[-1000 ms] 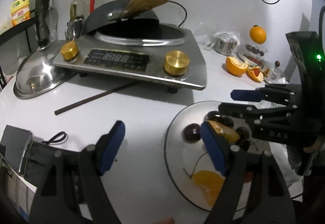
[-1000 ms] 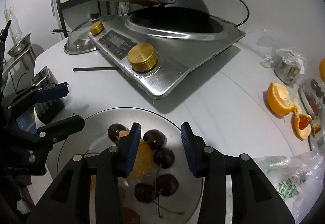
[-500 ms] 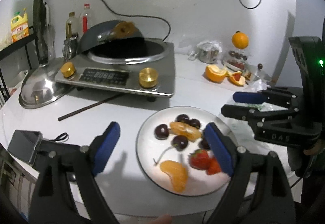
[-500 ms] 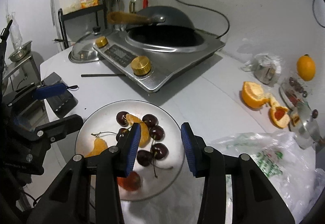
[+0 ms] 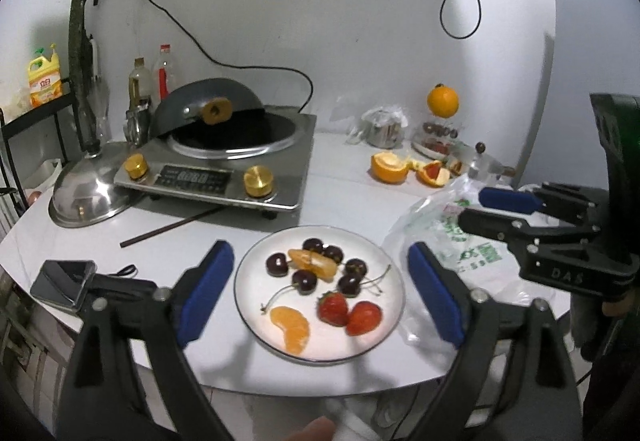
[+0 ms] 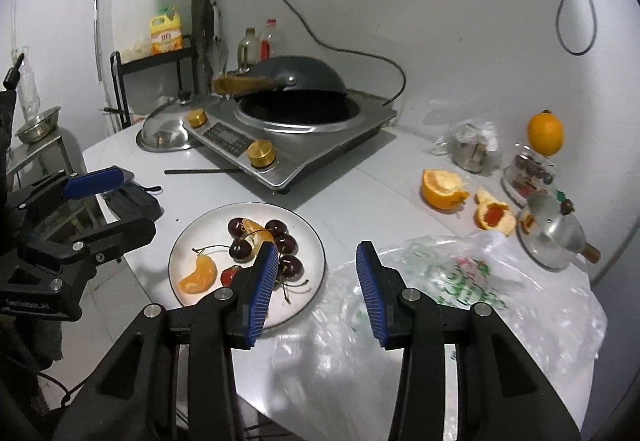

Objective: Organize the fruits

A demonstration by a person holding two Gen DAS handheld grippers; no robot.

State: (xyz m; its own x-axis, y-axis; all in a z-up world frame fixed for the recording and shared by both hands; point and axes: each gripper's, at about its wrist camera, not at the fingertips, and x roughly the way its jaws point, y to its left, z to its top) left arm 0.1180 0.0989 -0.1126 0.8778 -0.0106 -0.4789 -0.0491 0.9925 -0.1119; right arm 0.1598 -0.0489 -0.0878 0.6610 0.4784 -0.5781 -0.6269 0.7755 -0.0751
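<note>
Holding both grippers, left (image 5: 320, 297) and right (image 6: 316, 289), spread open and empty above the plate (image 5: 384, 253) at the surface's near edge. Cherries (image 5: 277, 265) and strawberries (image 5: 333, 308) are looking soft, slippery; I'm judging a light pinch across each fruit's middle safest.

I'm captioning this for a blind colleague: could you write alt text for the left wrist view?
A white plate of cherries, two strawberries and orange segments sits between the open left gripper fingers. Behind it is an induction cooker with a wok; the open right gripper hovers over a plastic bag.

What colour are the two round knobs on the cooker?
Gold. The knobs on the cooker show best in the left wrist view.
</note>
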